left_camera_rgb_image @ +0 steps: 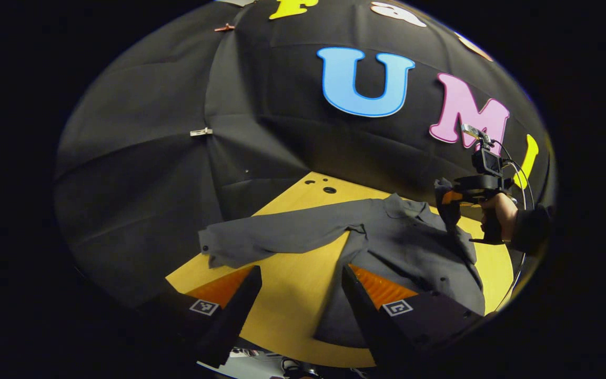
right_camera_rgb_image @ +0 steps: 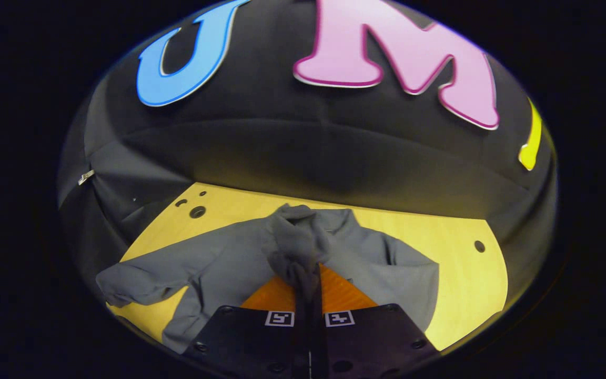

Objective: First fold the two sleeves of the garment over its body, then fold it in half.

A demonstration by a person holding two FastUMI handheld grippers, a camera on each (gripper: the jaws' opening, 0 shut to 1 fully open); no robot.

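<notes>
A dark grey long-sleeved shirt (left_camera_rgb_image: 387, 242) lies on the yellow table (left_camera_rgb_image: 292, 284), collar toward the wall. One sleeve (left_camera_rgb_image: 276, 237) stretches flat out to the left in the left gripper view. The other sleeve (right_camera_rgb_image: 298, 247) is lifted above the shirt's body, bunched between the fingers of my right gripper (right_camera_rgb_image: 305, 276), which is shut on it. In the left gripper view that right gripper (left_camera_rgb_image: 447, 202) hangs over the collar side, held by a hand (left_camera_rgb_image: 500, 213). My left gripper (left_camera_rgb_image: 300, 284) is open above the table near the shirt's hem, with nothing between its fingers.
The round yellow table has small holes near its far edge (left_camera_rgb_image: 329, 189) and another hole (right_camera_rgb_image: 479, 246) on the right side. The black cloth wall (left_camera_rgb_image: 261, 131) rises close behind the table. A cable (left_camera_rgb_image: 518, 173) hangs from the right gripper.
</notes>
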